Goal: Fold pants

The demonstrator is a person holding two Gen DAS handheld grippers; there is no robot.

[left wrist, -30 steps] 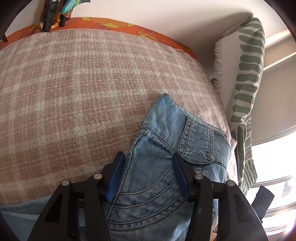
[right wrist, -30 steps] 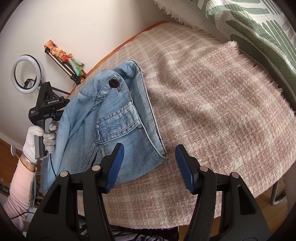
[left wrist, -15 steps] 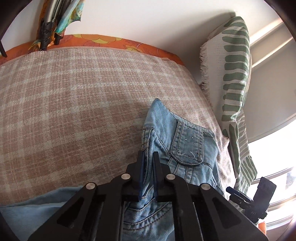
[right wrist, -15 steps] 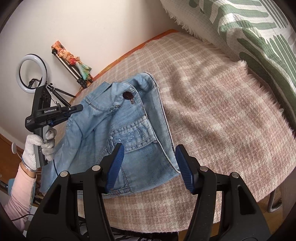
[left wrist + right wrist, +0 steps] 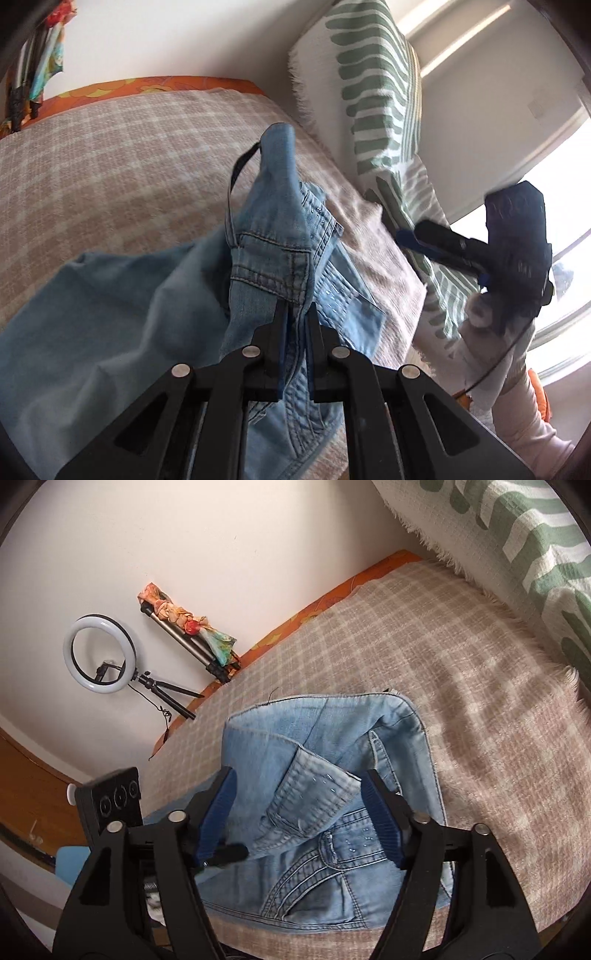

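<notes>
Light blue denim pants [image 5: 277, 258] lie on a pink-and-cream checked blanket [image 5: 110, 166]. My left gripper [image 5: 296, 308] is shut on the pants at a stitched seam near the waistband and holds that part raised, so a fold stands up above the blanket. In the right wrist view the pants [image 5: 332, 738] show beyond my right gripper [image 5: 299, 775]. Its jaws are opening wide, and no pad presses on the cloth. From the left wrist view the right gripper [image 5: 410, 236] hangs apart from the pants at their right, over the blanket's edge.
A white pillow with green stripes [image 5: 369, 92] leans against the wall behind the blanket. A ring light [image 5: 98, 653] and a tripod wrapped in a scarf [image 5: 192, 635] stand by the far wall. A person's gloved hand [image 5: 480, 314] holds the right gripper beside a bright window.
The left gripper closed on the pants and then lifted them up off the blanket, doubling the cloth over. The right gripper rose, and its jaws spread wider.
</notes>
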